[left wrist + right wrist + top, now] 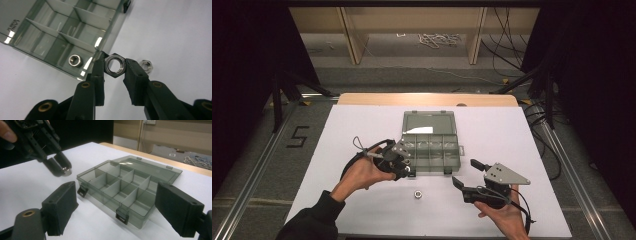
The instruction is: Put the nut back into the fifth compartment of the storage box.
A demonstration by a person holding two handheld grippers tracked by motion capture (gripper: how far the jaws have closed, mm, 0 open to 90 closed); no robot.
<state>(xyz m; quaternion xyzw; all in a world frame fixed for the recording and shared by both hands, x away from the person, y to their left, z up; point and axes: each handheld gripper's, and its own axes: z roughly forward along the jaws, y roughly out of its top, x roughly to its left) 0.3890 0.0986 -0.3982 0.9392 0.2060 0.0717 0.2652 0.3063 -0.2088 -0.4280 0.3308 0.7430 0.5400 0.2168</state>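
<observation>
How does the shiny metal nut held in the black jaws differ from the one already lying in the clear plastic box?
The shiny hexagonal metal nut in the jaws looks larger and is pinched between the left gripper pads, off the table. The small metal nut in the box lies loose on the floor of a corner compartment of the clear smoky plastic organiser box. Both are silvery hexagonal nuts, holes facing the camera.

A table covered by a white sheet sits at the centre of the frame, its bare wooden edge showing along the top. On the sheet, just above the middle, lies 1 smoky-clear compartment box with its lid folded open toward the top of the frame. Below it, near the lower centre, 1 loose metal nut rests on the white surface, apart from the box.
</observation>
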